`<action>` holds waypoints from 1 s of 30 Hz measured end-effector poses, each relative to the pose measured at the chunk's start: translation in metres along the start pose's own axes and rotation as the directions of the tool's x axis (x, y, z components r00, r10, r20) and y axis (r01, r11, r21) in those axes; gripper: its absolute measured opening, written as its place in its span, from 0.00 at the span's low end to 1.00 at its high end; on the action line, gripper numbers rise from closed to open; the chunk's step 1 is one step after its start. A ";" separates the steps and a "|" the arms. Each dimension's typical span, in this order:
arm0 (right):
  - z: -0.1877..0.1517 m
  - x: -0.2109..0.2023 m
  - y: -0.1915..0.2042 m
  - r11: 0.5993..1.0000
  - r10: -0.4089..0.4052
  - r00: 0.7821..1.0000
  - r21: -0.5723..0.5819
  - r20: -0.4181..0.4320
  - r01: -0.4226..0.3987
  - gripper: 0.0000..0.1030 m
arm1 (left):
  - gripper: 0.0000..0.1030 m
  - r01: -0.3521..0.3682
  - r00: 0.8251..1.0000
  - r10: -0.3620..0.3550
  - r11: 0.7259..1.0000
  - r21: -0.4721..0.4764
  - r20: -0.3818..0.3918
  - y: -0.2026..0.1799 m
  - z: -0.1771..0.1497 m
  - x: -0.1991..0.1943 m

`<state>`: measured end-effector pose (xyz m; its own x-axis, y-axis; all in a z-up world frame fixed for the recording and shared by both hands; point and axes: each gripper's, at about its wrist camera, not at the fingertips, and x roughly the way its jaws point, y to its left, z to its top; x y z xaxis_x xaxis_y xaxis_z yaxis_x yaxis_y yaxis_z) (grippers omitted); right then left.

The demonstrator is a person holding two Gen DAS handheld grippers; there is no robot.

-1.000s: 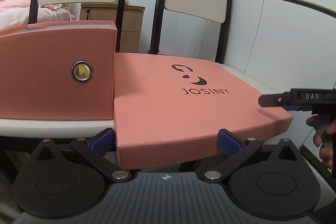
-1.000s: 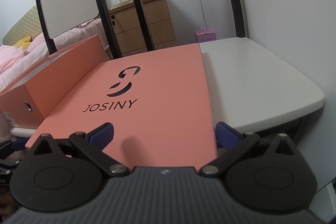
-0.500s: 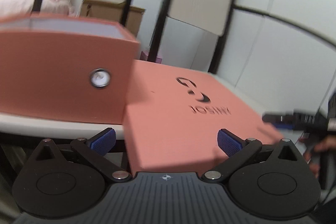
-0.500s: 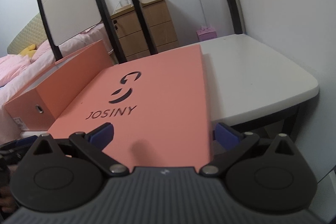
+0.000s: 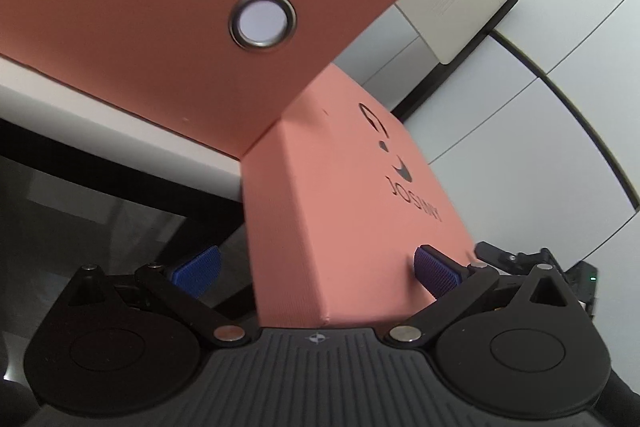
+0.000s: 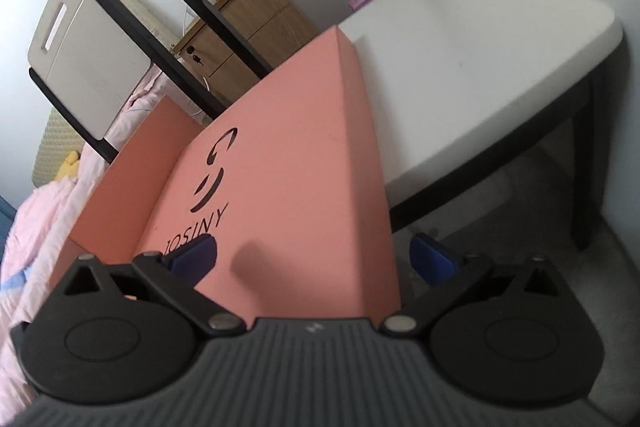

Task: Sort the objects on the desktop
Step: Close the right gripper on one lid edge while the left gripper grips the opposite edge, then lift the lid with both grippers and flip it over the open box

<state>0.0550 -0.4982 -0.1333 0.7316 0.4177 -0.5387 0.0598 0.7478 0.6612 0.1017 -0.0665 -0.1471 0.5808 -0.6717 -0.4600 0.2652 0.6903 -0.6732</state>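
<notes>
A salmon-pink box lid marked JOSINY (image 5: pixel 340 199) is tilted and lifted off the white table (image 5: pixel 100 115). My left gripper (image 5: pixel 316 271) straddles one corner edge of the lid, one blue pad on top and one below. My right gripper (image 6: pixel 314 259) straddles the opposite edge of the lid (image 6: pixel 288 167) in the same way. The pink box base (image 5: pixel 160 7), with a metal eyelet (image 5: pixel 262 19), stands on the table beside the lid; it also shows in the right wrist view (image 6: pixel 132 179).
Two chairs with beige backs and black frames (image 6: pixel 92 39) stand behind the white table (image 6: pixel 480 47). A wooden drawer cabinet (image 6: pixel 248 27) and a bed with pink bedding (image 6: pixel 32 227) are beyond. The right gripper's body (image 5: pixel 532 259) shows past the lid.
Both grippers have tilted and lifted the lid off the table. The box base now looms closer in the left wrist view. Both views have rolled.
</notes>
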 end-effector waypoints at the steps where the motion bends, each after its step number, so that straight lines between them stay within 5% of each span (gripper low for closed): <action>1: 0.000 0.002 -0.002 1.000 0.014 1.000 0.020 -0.007 -0.014 0.99 | 1.00 0.010 1.000 -0.010 1.000 0.004 -0.005 -0.001 0.000 0.002; 5: 0.001 0.004 -0.006 0.996 0.069 0.997 0.063 -0.022 -0.067 0.80 | 0.99 0.071 0.997 -0.071 0.997 0.006 -0.016 -0.004 0.000 0.005; 11: 0.002 -0.011 0.003 0.995 0.088 0.996 0.051 0.011 -0.088 0.70 | 0.99 0.123 0.992 -0.123 0.992 0.011 0.007 -0.011 -0.001 -0.002; 30: 0.003 -0.075 0.051 0.979 0.188 0.967 -0.113 0.172 -0.171 0.69 | 0.99 0.217 0.971 -0.225 0.971 0.096 0.082 -0.053 0.015 -0.039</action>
<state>0.0054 -0.4929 -0.0579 0.8355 0.4560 -0.3064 -0.1428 0.7188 0.6804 0.0765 -0.0729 -0.0845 0.5670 -0.7855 -0.2480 0.4579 0.5508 -0.6979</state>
